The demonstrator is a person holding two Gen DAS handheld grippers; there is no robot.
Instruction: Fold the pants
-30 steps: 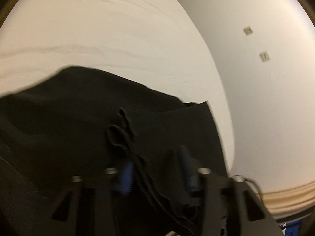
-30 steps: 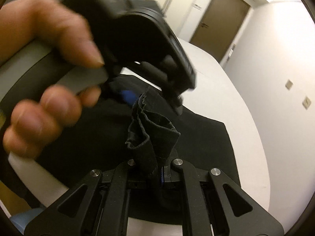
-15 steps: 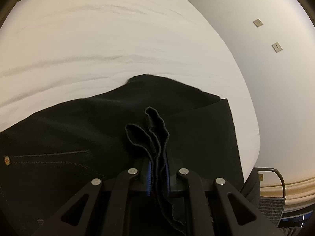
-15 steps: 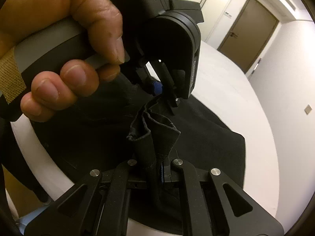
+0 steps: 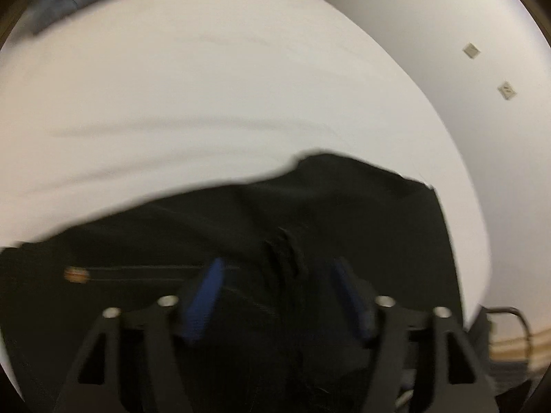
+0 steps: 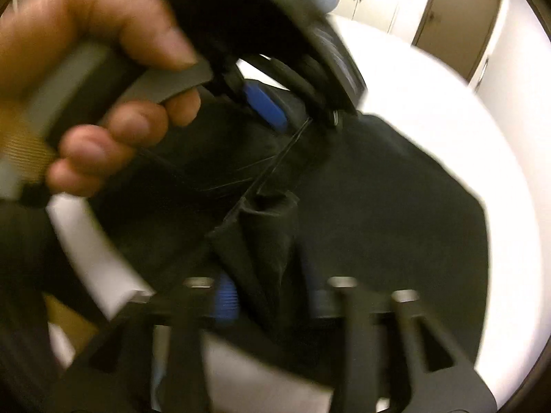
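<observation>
Left wrist view showed the left tongs (image 5: 279, 296) released, pads spread, with bunched black pants (image 5: 310, 206) lying between and ahead of them on a white-covered desk (image 5: 206, 86). Beyond the tongs to the right stood a white wall (image 5: 482, 17) with two small plates (image 5: 506, 90). Right wrist view showed the right tongs (image 6: 272, 296) parted around a raised fold of the pants (image 6: 378, 206); ahead, a hand (image 6: 89, 79) gripped the other tool, and a brown door (image 6: 461, 17) stood farther off.

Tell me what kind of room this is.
Probably an office or meeting room, not a home. The black pants lie on a big white table, with plain white walls bearing outlet plates and a brown door beyond.
</observation>
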